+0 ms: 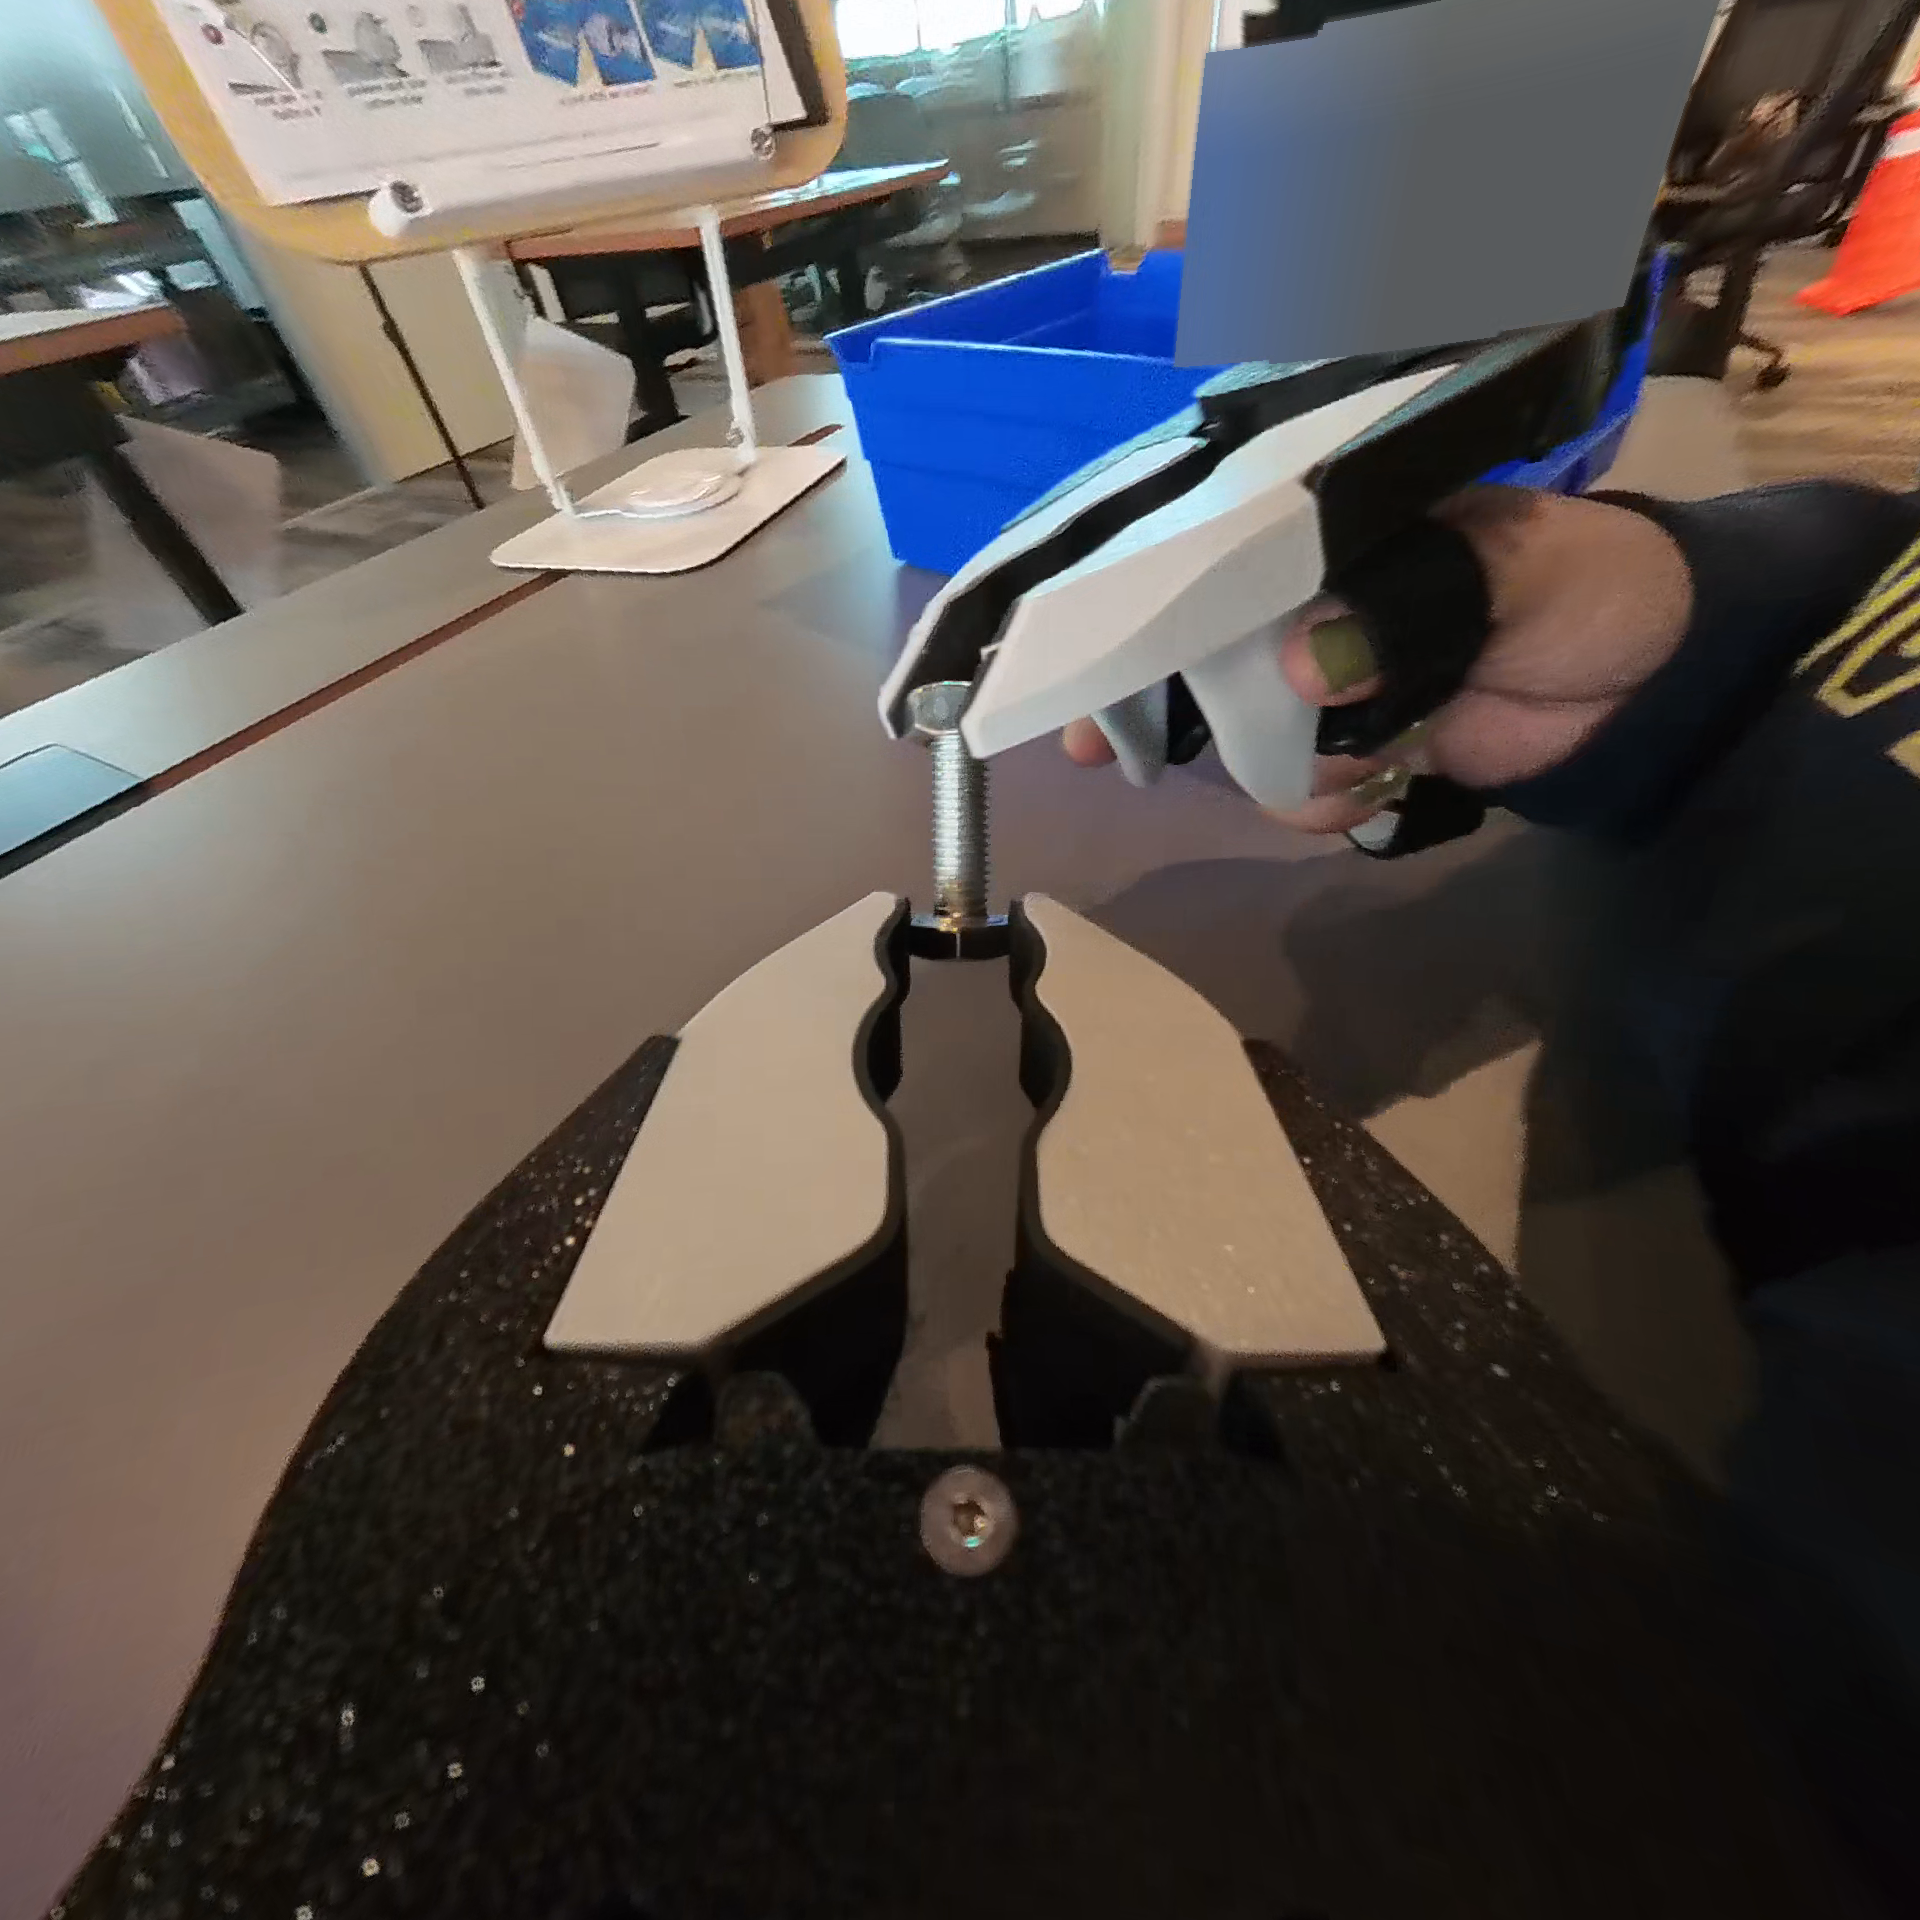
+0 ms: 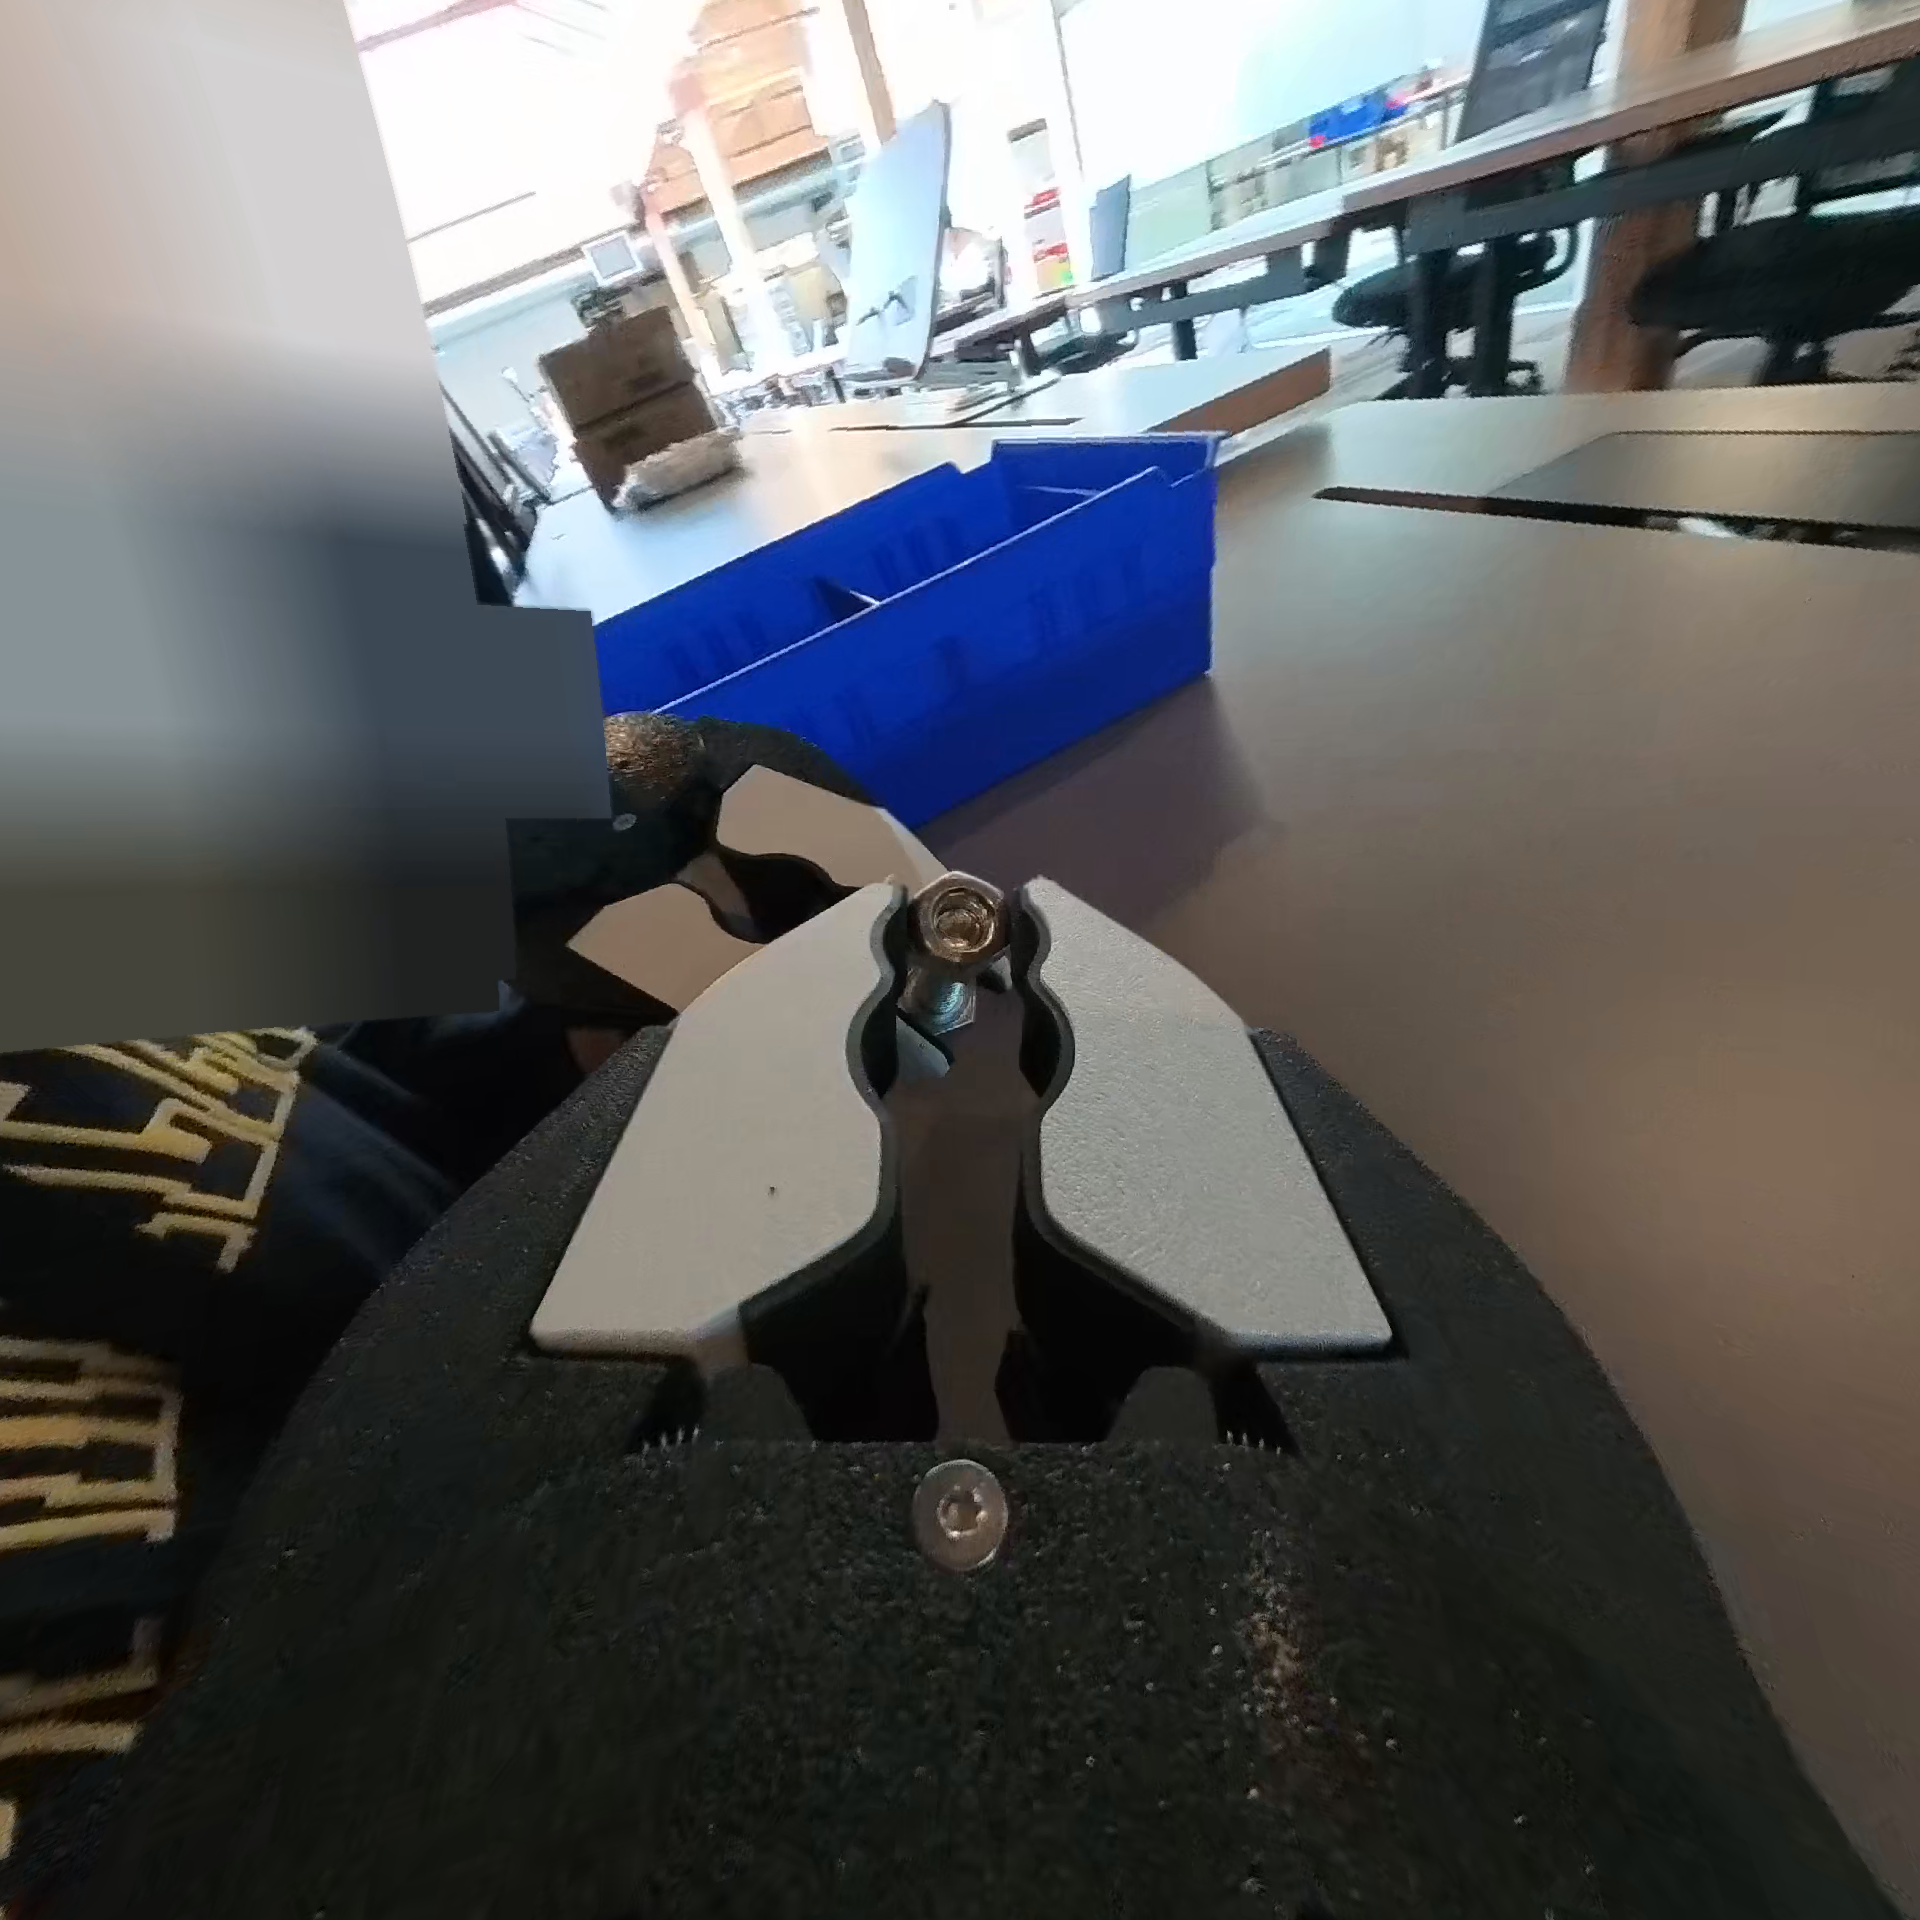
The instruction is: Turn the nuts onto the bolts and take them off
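We hold the bolt [image 1: 961, 800] upright above the counter [image 1: 520, 935]: right gripper [image 1: 935, 717] pinches its head, left gripper [image 1: 958, 930] pinches the nut [image 1: 958, 932] at its lower end. Keep bolt axis straight, nut square while turning

Two close wrist views, shared bolt [image 1: 961, 821]

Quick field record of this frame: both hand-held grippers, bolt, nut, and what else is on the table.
left hand-held gripper: shut on nut, at fingertips
right hand-held gripper: shut on bolt head
bolt: upright, head up, threads exposed
nut: at bolt's lower end, on the threads
blue bin: on table, behind the grippers; contents not visible
table: dark, bare around the work
sign stand: white, far left of the table
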The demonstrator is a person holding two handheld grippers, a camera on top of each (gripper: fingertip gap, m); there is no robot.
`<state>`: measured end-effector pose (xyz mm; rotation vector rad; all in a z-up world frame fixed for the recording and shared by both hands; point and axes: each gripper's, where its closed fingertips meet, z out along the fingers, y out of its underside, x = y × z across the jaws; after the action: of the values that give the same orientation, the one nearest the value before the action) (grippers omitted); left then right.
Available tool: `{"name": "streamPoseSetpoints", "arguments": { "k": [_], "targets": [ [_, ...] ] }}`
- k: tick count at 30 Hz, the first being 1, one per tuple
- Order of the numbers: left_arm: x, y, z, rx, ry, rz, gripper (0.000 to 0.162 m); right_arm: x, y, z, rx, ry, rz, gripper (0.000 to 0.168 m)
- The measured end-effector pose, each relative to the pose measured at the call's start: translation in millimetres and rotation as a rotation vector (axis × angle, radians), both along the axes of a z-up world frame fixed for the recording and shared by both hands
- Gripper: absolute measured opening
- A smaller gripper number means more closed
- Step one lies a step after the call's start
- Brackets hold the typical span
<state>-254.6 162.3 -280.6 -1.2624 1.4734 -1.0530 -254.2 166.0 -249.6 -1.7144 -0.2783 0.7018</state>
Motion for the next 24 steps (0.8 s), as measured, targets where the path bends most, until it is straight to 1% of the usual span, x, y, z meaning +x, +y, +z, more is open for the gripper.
{"name": "streamPoseSetpoints", "arguments": {
  "k": [5, 11, 15, 18, 19, 22, 24],
  "targets": [
    [0, -1, 1, -0.004, -0.010, -0.006, 0.017, 0, -1, 2, 0.041, -0.054, -0.013, 0.019],
    [-1, -3, 4, -0.013, -0.026, -0.026, 0.017, -1, -2, 5, 0.060, -0.050, 0.005, 0.019],
    [0, -8, 5, -0.005, -0.033, -0.050, 0.017, -5, -4, 5, 0.076, -0.080, 0.021, 0.021],
    [0, -9, 6, -0.012, -0.041, -0.059, 0.017, -6, -3, 6, 0.089, -0.091, 0.021, 0.020],
    [0, -9, 7, -0.020, -0.047, -0.062, 0.017, -7, -3, 7, 0.095, -0.088, 0.023, 0.021],
    [-1, -9, 11, -0.053, -0.075, -0.071, 0.017, -7, -5, 13, 0.129, -0.073, 0.022, 0.033],
    [-4, -14, 20, -0.100, -0.129, -0.116, 0.017, -7, -9, 21, 0.171, -0.056, 0.029, 0.034]
  ]
}}
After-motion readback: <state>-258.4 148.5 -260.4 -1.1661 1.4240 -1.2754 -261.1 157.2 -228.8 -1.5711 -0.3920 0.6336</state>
